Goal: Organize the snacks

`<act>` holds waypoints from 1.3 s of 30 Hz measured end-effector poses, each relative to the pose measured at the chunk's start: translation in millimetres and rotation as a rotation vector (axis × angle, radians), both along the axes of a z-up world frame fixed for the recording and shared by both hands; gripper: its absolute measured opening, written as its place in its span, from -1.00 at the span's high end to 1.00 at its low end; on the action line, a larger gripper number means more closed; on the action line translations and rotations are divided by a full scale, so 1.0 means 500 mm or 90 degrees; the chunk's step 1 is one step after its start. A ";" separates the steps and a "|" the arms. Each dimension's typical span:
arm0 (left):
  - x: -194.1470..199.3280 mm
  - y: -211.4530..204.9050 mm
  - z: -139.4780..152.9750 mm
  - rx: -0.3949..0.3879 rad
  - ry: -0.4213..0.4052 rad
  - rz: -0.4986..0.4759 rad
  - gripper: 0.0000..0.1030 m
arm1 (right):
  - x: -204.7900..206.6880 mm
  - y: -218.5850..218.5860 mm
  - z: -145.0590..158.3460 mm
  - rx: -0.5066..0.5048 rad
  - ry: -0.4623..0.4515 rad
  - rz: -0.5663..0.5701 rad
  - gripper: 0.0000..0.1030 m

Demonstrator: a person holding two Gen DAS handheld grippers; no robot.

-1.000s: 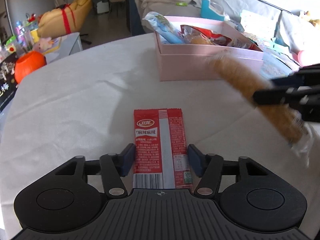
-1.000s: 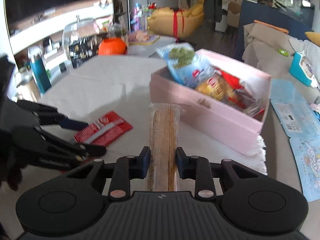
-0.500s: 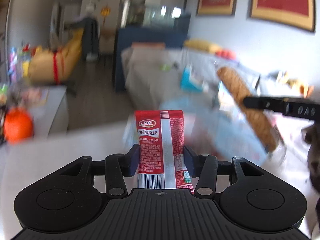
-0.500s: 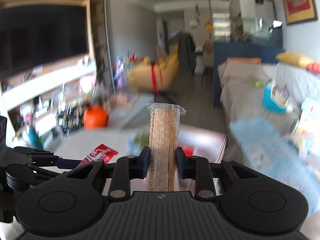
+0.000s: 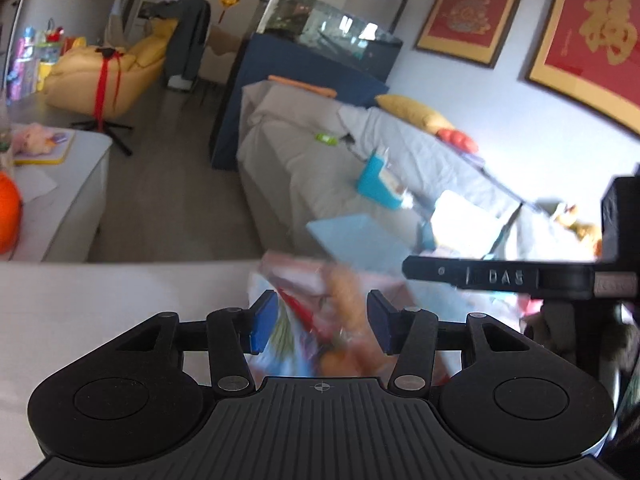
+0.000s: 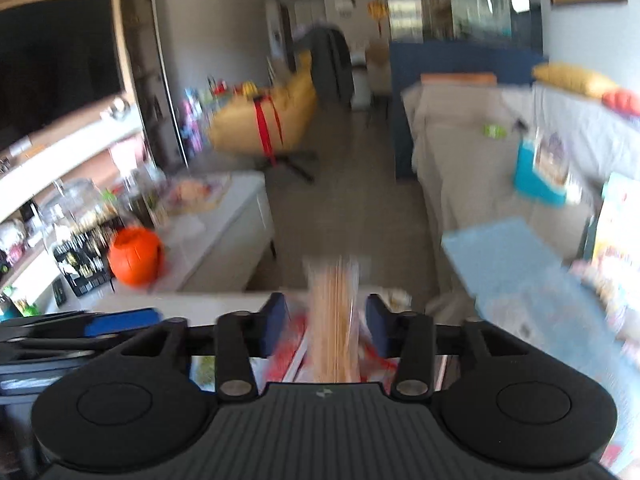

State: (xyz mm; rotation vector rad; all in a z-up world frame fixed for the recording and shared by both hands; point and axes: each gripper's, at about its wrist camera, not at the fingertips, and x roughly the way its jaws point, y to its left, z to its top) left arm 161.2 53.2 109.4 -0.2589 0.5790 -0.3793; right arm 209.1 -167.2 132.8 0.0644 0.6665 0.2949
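My left gripper [image 5: 321, 322] stands open over a blurred heap of snacks [image 5: 340, 320] in the pink box [image 5: 280, 262]. No pack sits between its blue pads; a red streak below them may be the red snack packet [image 5: 296, 308]. The right gripper [image 6: 327, 320] has its jaws opening. A long tan cracker pack [image 6: 334, 312], blurred, hangs between its pads with a gap on each side. One black finger of the right gripper [image 5: 500, 278] reaches in from the right in the left wrist view. The left gripper's fingers [image 6: 120, 324] show at the left of the right wrist view.
The white table [image 5: 100, 292] runs off to the left. Beyond it are a low side table with an orange pumpkin [image 6: 136, 256], a grey covered sofa [image 5: 304, 168] and a light blue mat [image 6: 520, 272]. Both views are motion-blurred.
Both grippers rose from the table and came over the box. The red packet has left the left gripper's pads. The right gripper's pads have parted from the cracker pack.
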 end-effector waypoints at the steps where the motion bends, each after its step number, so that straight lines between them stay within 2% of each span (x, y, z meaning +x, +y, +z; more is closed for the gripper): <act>1: -0.011 0.003 -0.010 0.011 0.002 0.002 -0.05 | 0.000 -0.002 -0.017 0.005 0.012 -0.002 0.11; 5: -0.082 0.011 -0.070 0.058 0.037 -0.004 -0.05 | -0.071 -0.013 -0.069 0.011 0.026 -0.005 0.03; 9: -0.182 0.002 -0.141 0.157 0.057 0.022 -0.05 | -0.193 0.000 -0.115 -0.033 0.019 -0.001 -0.26; 10: -0.203 0.003 -0.153 0.167 0.063 0.038 -0.05 | -0.221 0.004 -0.131 -0.044 0.022 0.001 -0.34; 12: -0.243 0.002 -0.174 0.171 0.074 0.076 -0.05 | -0.277 0.016 -0.170 -0.061 0.038 0.002 -0.37; 15: -0.269 -0.006 -0.201 0.166 0.095 0.091 -0.05 | -0.328 0.034 -0.226 -0.045 0.074 -0.004 -0.37; 16: -0.269 -0.015 -0.211 0.164 0.108 0.090 -0.10 | -0.337 0.040 -0.243 -0.037 0.088 -0.005 -0.37; 18: -0.277 -0.036 -0.218 0.199 0.087 0.094 -0.12 | -0.350 0.051 -0.272 -0.039 0.109 0.001 -0.41; 20: -0.278 -0.051 -0.222 0.226 0.079 0.097 -0.24 | -0.367 0.065 -0.282 -0.081 0.074 -0.014 -0.53; 22: -0.273 -0.058 -0.224 0.220 0.078 0.102 -0.33 | -0.368 0.070 -0.292 -0.112 0.064 -0.036 -0.79; 24: -0.271 -0.061 -0.228 0.217 0.073 0.108 -0.38 | -0.364 0.055 -0.300 -0.096 0.067 -0.058 -0.96; 26: -0.277 -0.068 -0.235 0.220 0.061 0.112 -0.47 | -0.366 0.049 -0.302 -0.088 0.061 -0.056 -0.97; 28: -0.281 -0.076 -0.240 0.224 0.045 0.120 -0.47 | -0.367 0.051 -0.301 -0.096 0.057 -0.058 -0.99; 31: -0.282 -0.079 -0.242 0.224 0.040 0.127 -0.47 | -0.379 0.050 -0.312 -0.086 0.017 -0.067 -1.00; 39: -0.285 -0.079 -0.243 0.227 0.038 0.127 -0.47 | -0.385 0.043 -0.311 -0.079 0.009 -0.077 -0.99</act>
